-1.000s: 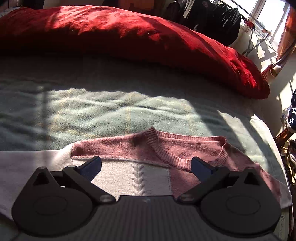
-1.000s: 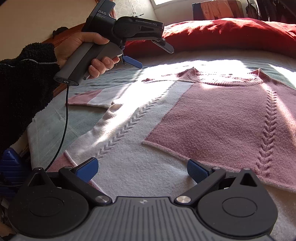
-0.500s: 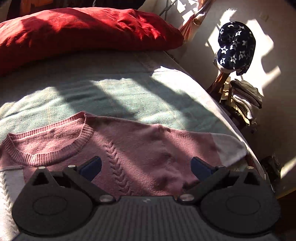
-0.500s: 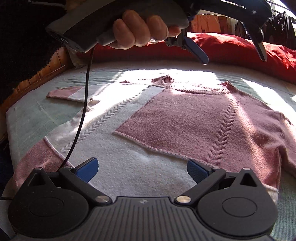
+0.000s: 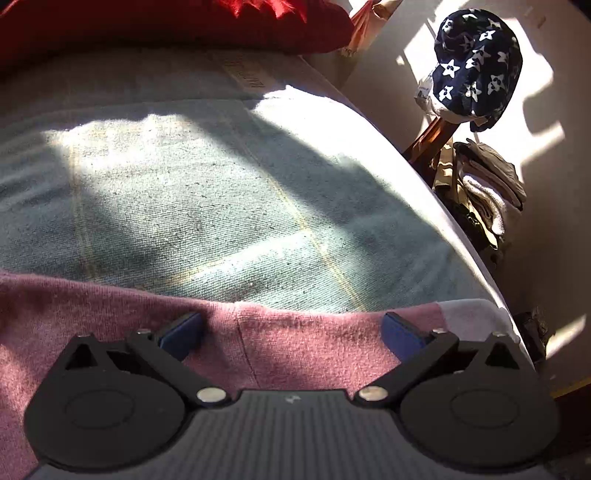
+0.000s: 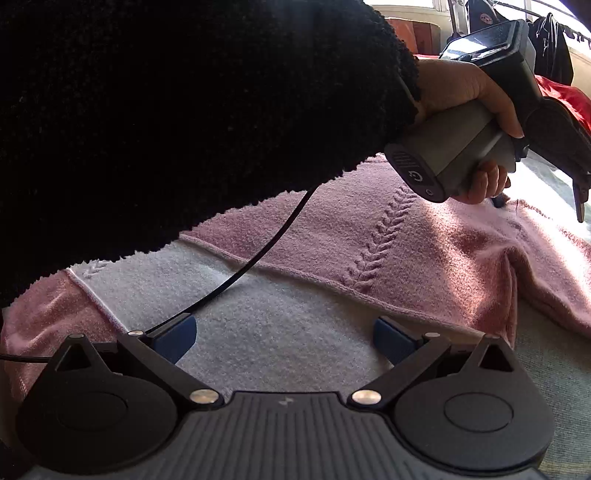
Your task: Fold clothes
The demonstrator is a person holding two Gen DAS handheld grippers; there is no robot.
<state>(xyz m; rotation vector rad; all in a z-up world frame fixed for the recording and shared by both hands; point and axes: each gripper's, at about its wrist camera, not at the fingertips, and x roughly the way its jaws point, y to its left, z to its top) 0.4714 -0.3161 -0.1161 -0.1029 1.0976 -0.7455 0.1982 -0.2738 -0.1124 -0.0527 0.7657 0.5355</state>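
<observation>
Pink-and-white sweater [image 6: 369,236] lies flat on the bed, spread over a pale green blanket [image 5: 207,206]. In the right wrist view it fills the middle of the frame: white panel at bottom centre, pink panel w/ a braided cable stitch running up through the centre, a sleeve trailing off to the right edge.

Left gripper [image 5: 291,328] sits low over the pink sleeve near its white cuff [image 5: 465,314], at the lower right of that frame by the bed's edge. Jaws spread wide, blue pads either side of the sleeve fabric, nothing pinched. Whether the tips touch the knit is hard to say from this angle.

Right gripper [image 6: 284,338] hangs over the white panel, jaws also spread, gripping nothing.

Upper half of the right wrist view: a black fuzzy sleeve [image 6: 184,110] and a hand [image 6: 469,110] around the grey handle of the other tool, its black cable [image 6: 266,243] drooping across the sweater.

Red duvet [image 5: 177,22] across the top of the left wrist view; star-print cloth [image 5: 476,62] upper right, folded clothes [image 5: 484,188] below it.
</observation>
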